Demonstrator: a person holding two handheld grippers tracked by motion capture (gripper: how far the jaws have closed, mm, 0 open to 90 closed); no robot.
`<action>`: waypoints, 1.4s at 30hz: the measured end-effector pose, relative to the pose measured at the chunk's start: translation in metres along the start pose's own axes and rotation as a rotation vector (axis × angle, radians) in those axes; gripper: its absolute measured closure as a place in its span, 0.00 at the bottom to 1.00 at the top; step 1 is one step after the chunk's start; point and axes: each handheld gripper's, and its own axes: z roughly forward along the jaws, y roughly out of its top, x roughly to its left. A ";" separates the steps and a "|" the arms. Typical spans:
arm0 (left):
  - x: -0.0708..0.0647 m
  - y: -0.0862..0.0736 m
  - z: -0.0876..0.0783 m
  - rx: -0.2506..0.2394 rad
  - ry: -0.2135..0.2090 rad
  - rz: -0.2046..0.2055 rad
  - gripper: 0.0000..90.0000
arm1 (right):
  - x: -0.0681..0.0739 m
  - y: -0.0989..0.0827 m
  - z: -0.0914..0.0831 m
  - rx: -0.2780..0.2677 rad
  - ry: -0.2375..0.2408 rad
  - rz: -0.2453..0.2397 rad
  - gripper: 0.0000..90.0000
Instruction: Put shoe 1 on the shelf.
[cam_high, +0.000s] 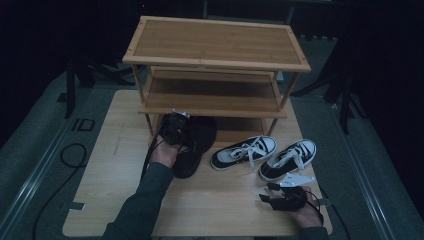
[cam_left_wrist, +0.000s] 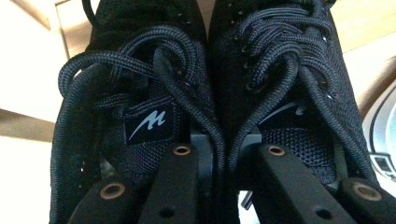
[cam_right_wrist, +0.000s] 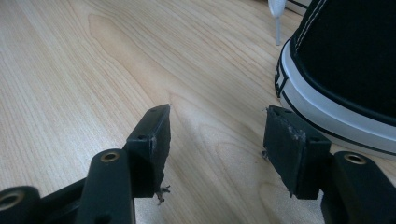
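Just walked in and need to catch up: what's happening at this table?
A person is working with shoes at a wooden rack. The left tool is at a pair of black shoes in front of the rack's bottom shelf, its jaws between the two shoes' inner sides. The right tool rests open over the table, holding nothing, near two black-and-white sneakers lying beside the rack.

The left gripper is being held, jaws seemingly clamped, near the table's far edge; the right gripper is being rested open-jawed at its near right corner.
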 end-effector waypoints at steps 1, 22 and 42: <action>0.000 0.000 0.000 0.000 0.000 0.000 0.92 | 0.000 0.000 0.000 0.000 0.000 0.000 0.46; 0.007 -0.016 -0.038 -0.019 -0.043 0.120 0.57 | 0.000 0.000 0.001 0.007 0.001 -0.003 0.45; 0.006 -0.039 -0.069 -0.037 -0.247 0.244 0.80 | 0.000 -0.001 0.001 0.010 0.001 -0.003 0.45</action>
